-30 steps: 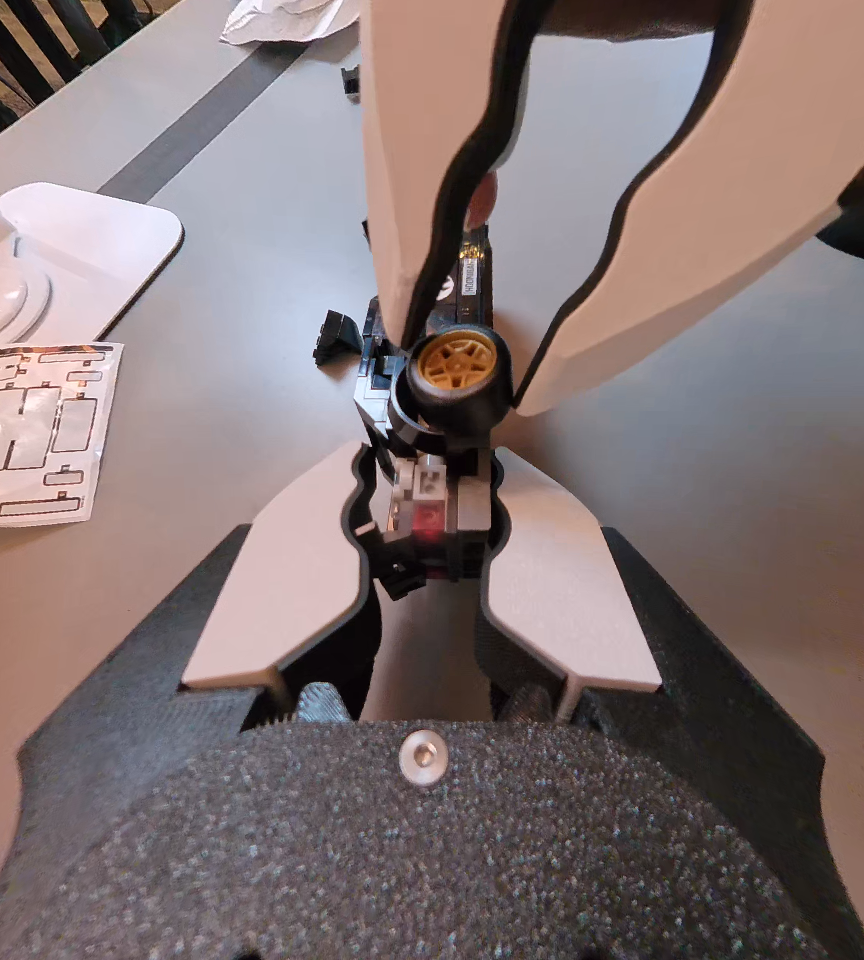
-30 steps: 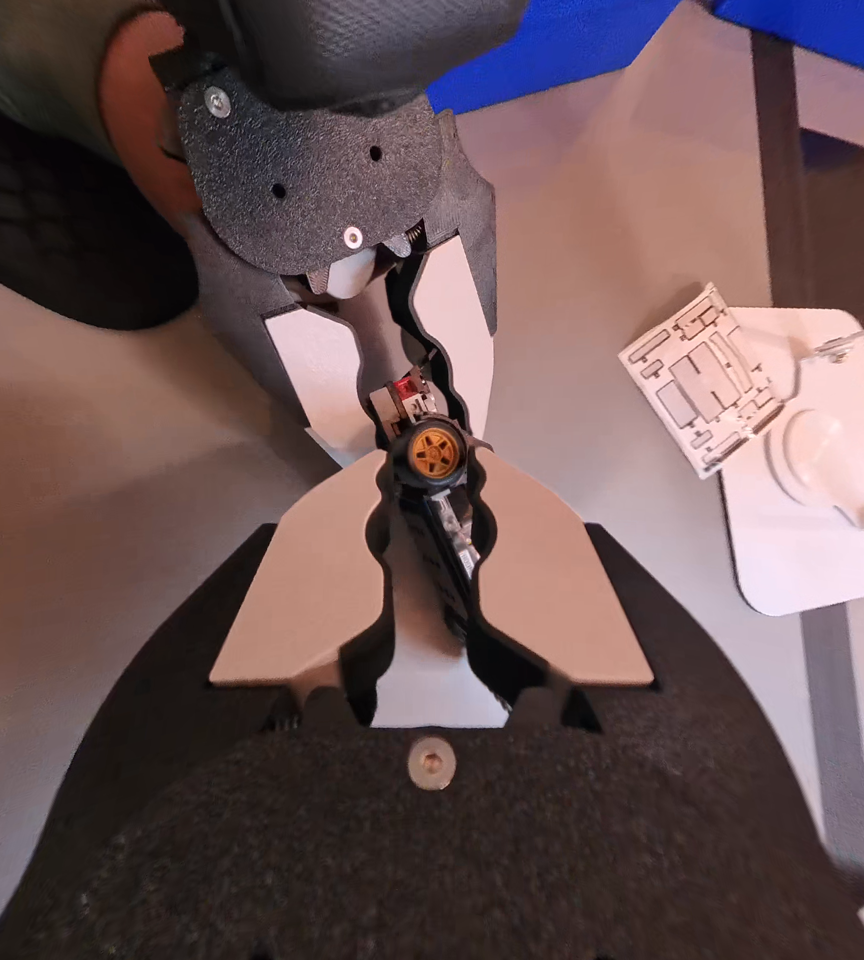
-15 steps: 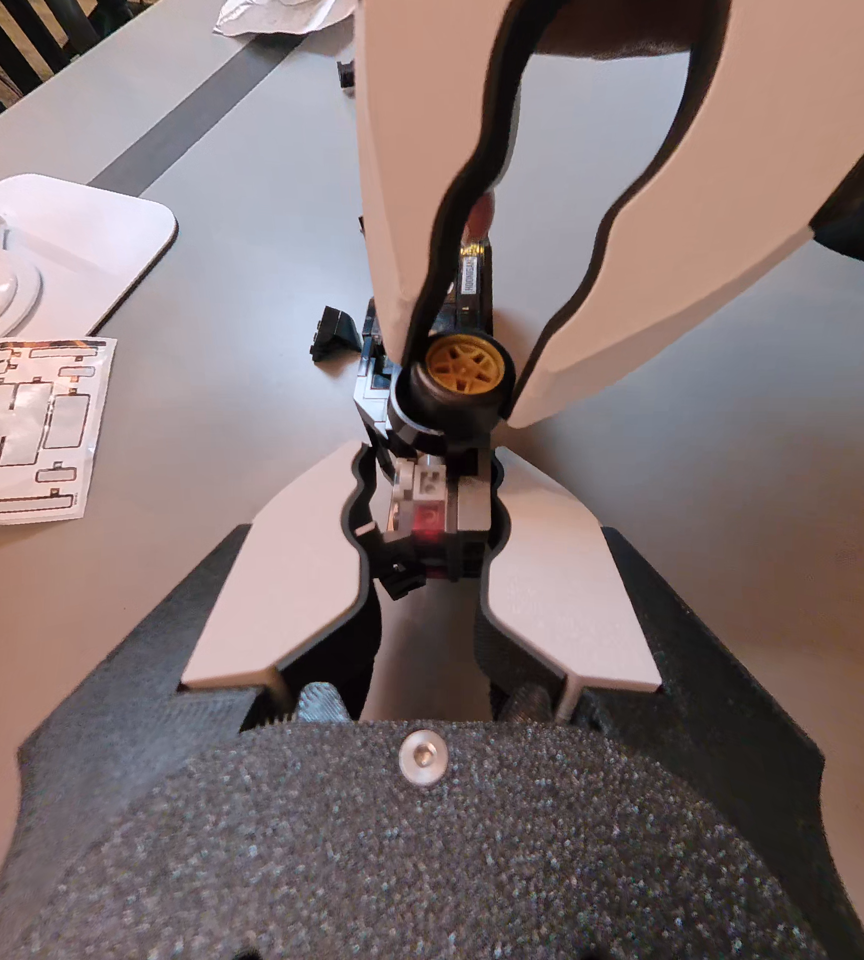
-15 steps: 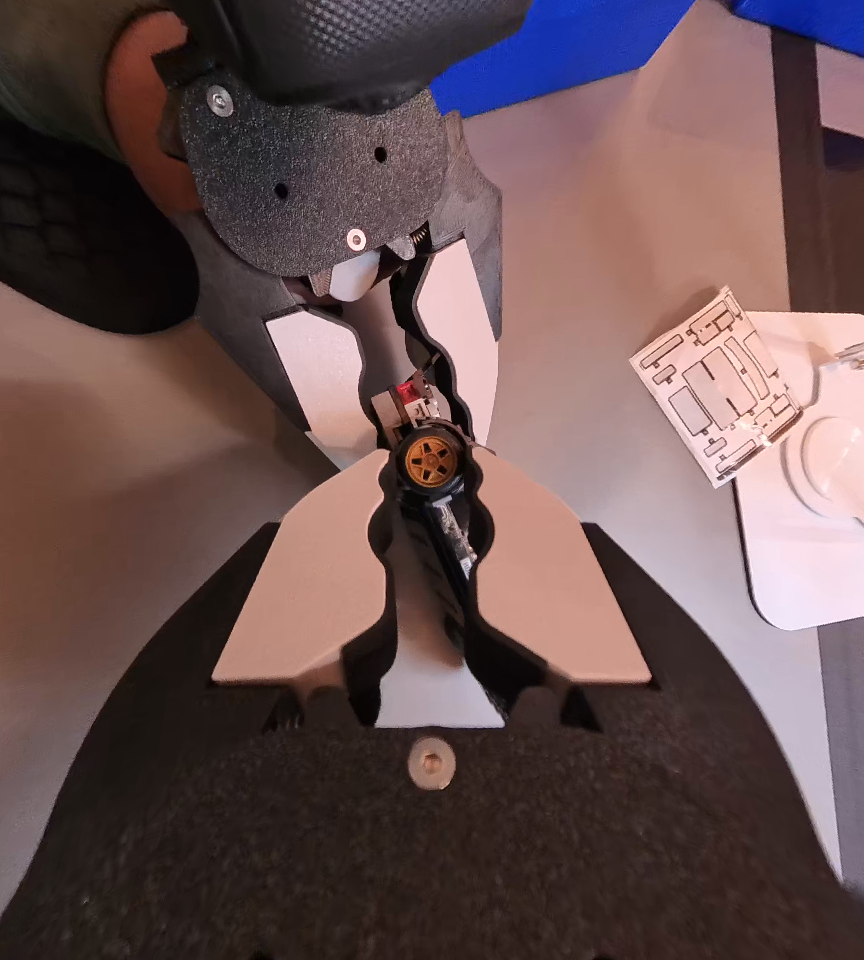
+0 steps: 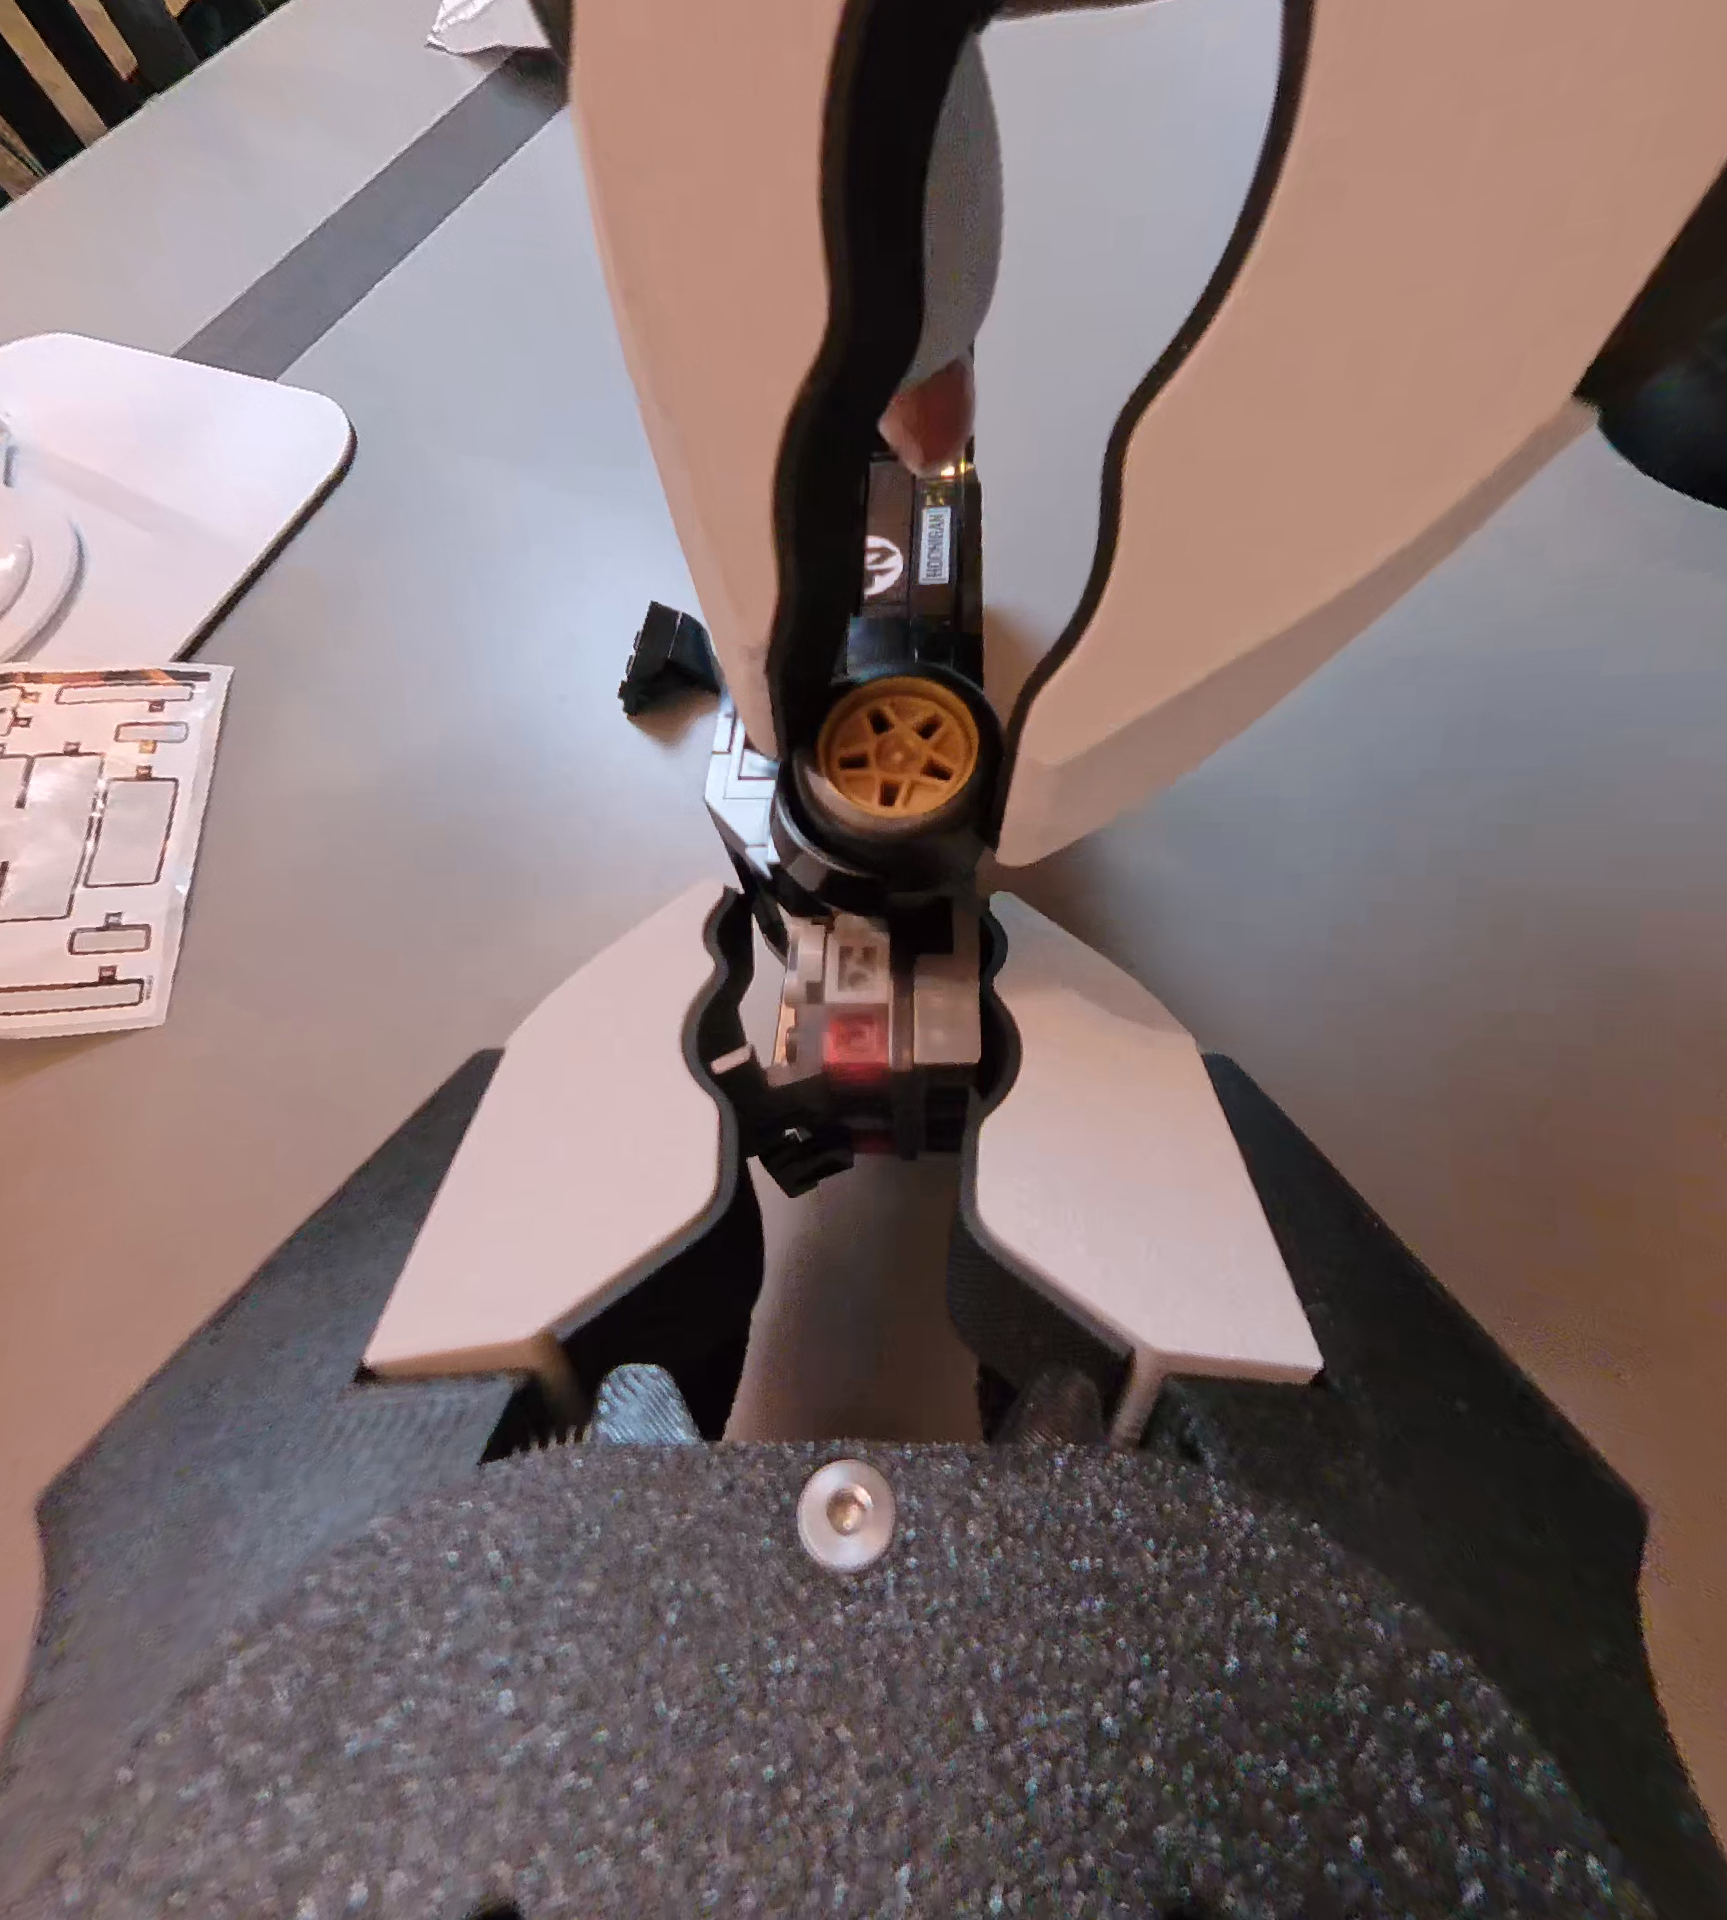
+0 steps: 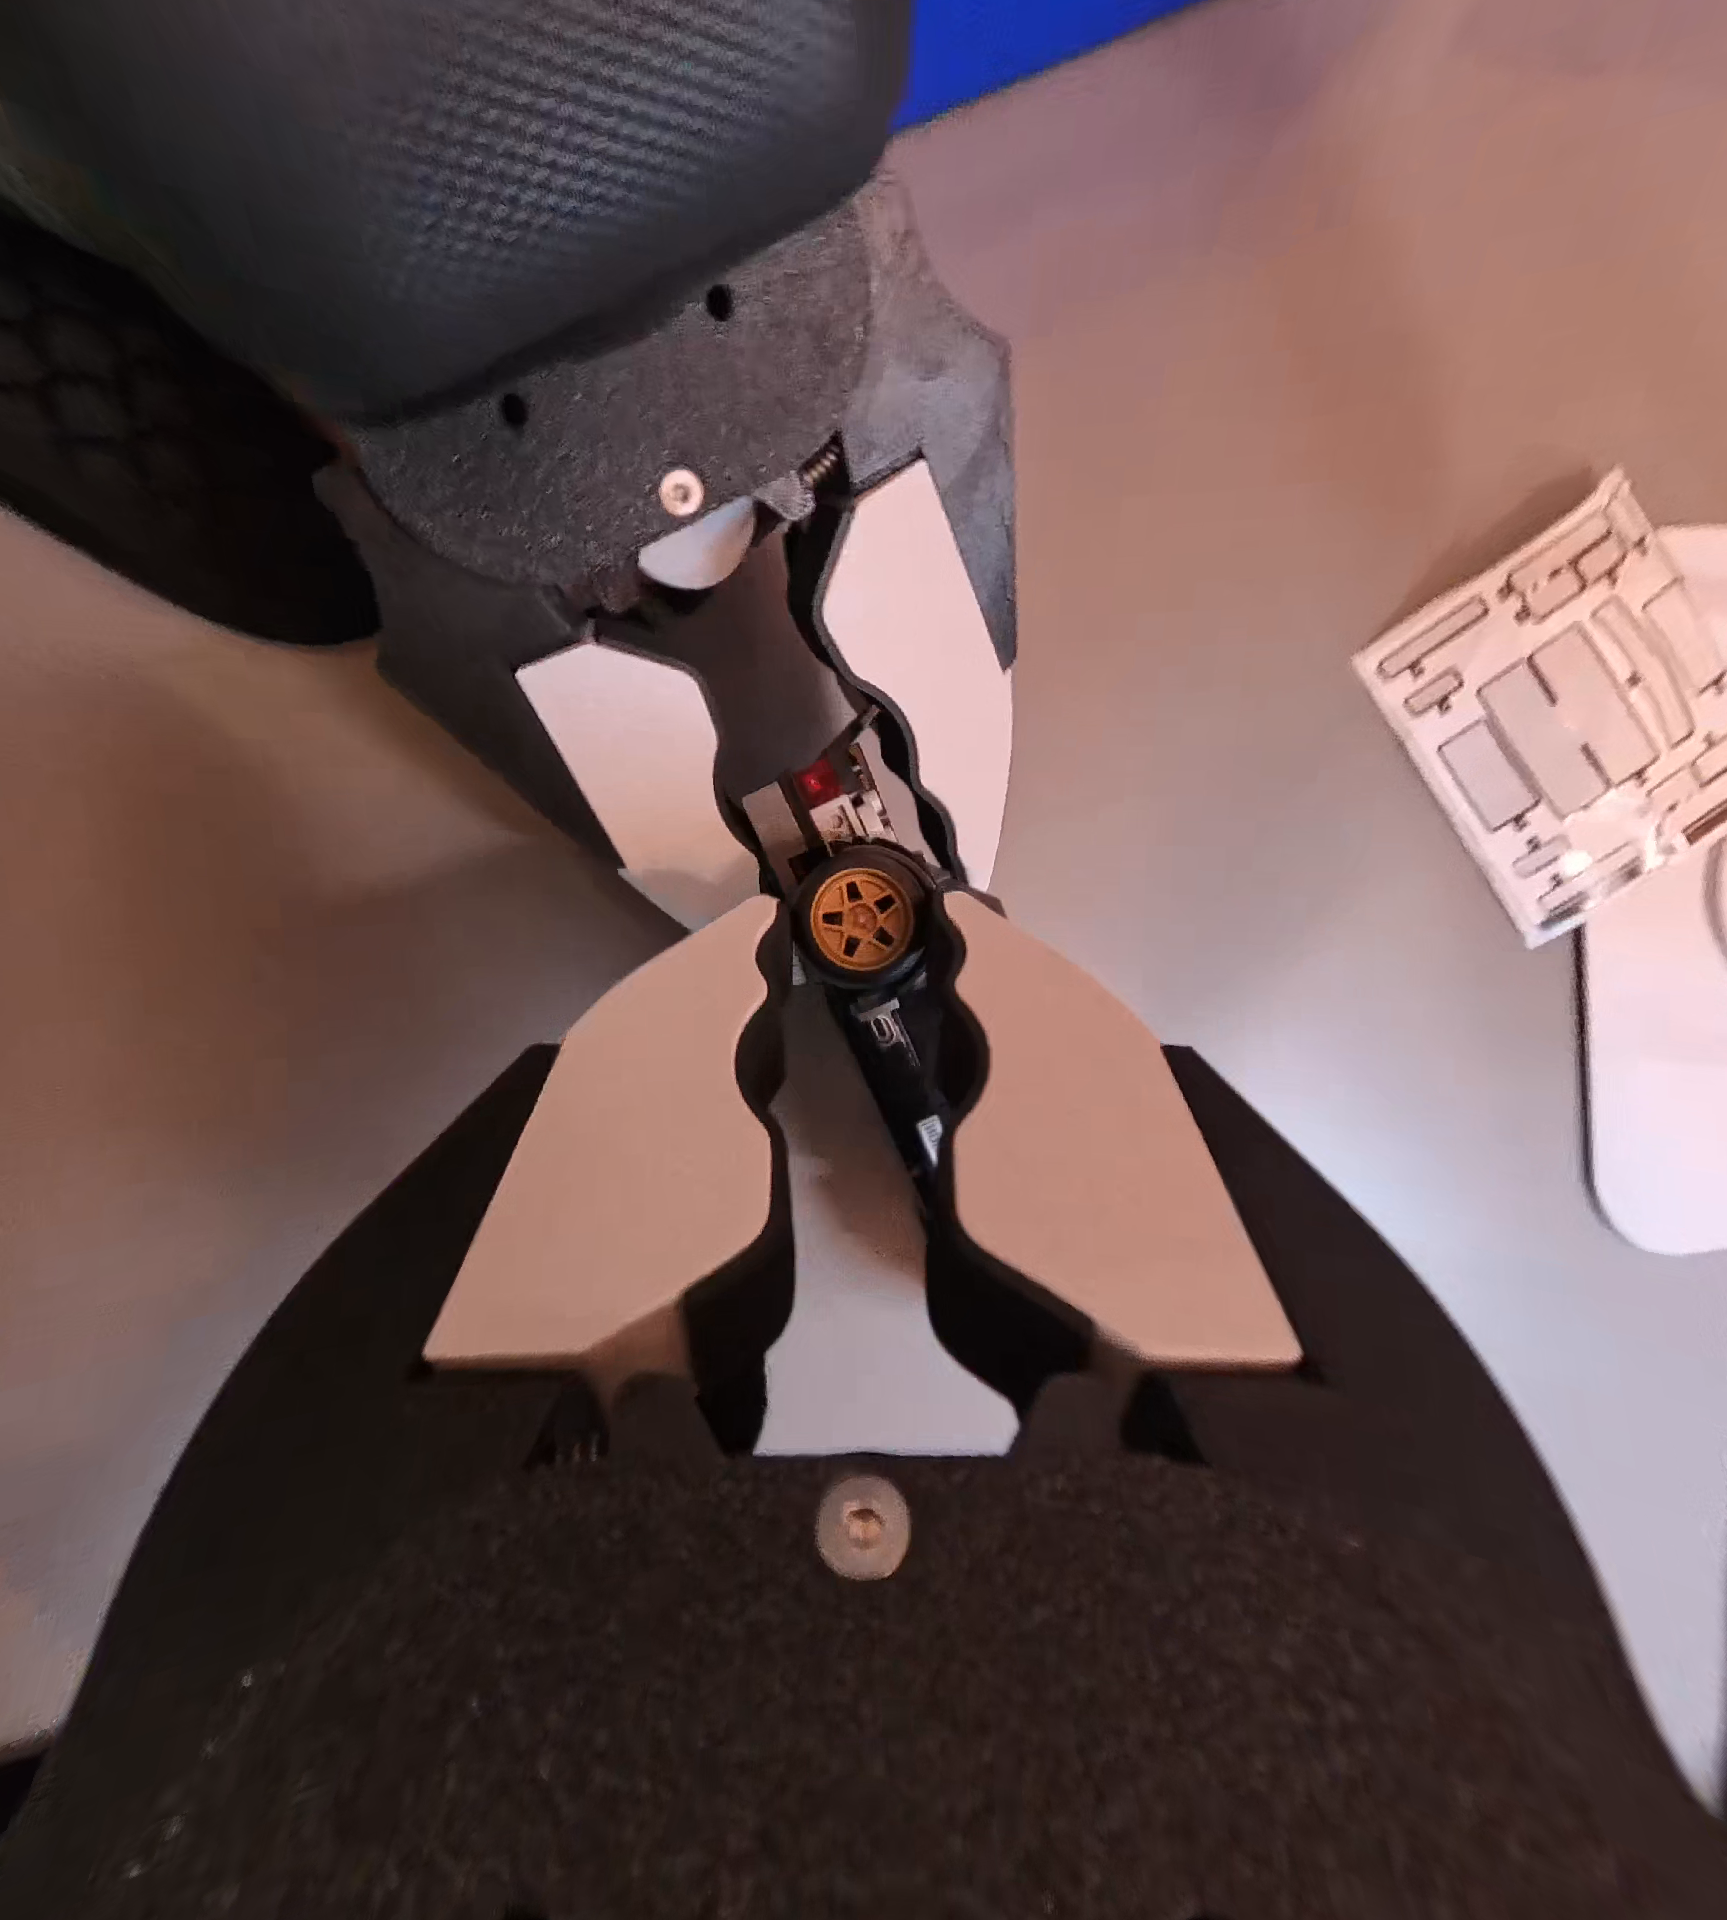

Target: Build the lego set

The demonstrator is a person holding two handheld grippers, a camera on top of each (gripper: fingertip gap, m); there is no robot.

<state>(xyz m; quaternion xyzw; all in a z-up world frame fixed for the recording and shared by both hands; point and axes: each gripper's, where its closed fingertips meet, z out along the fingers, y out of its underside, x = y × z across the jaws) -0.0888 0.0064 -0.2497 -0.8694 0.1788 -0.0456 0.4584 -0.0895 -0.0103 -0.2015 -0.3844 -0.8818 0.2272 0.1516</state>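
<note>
The left gripper [image 5: 854,997] is clamped on the black brick-built lego car [image 5: 874,1013]; the right gripper [image 6: 864,935] pinches its gold-spoked black wheel [image 6: 859,923], above the grey table [image 5: 443,582].

The car [image 5: 874,997] is mostly hidden: the left gripper [image 5: 851,1023] covers its grey and red end on both sides, and the right gripper [image 5: 890,790] covers the sides of the wheel [image 5: 895,750]. In the right wrist view the car's black body [image 6: 895,1070] is seen only as a thin strip between the fingers. How the wheel joins the car cannot be seen. The sticker sheet [image 5: 28,842] is cut by the left edge. The white base [image 6: 1711,1049] is cut by the right edge. A small black piece [image 5: 667,665] is half behind a finger; its shape is unclear.
</note>
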